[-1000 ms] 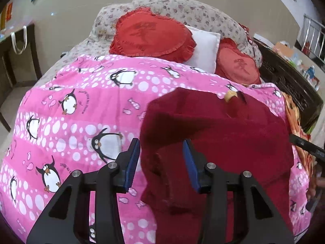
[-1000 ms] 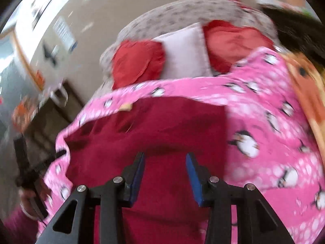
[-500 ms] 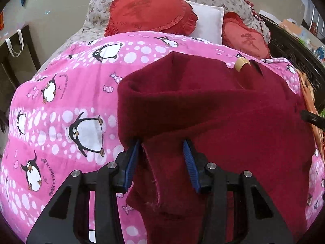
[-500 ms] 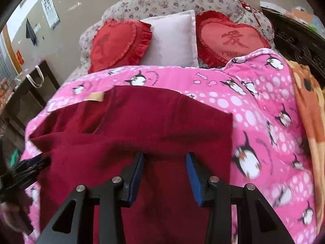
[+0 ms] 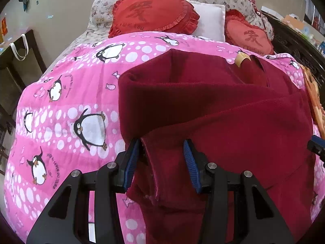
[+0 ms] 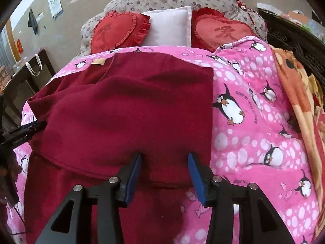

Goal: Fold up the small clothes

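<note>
Two views | left wrist: left tool (image 5: pixel 161 158) spread, straddling near left edge of dark red garment (image 5: pixel 213 109) on pink bed quilt (image 5: pixel 67 101) | right wrist: right tool (image 6: pixel 164 172) spread over garment's near right fold, cloth stretching leftward.

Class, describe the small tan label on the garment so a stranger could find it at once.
Start at the pink penguin quilt covering the bed, then find the dark red garment spread on it. At the garment's far edge, toward the heart-shaped cushions, sits the tan label, the only pale patch on the plain red fabric.
</note>
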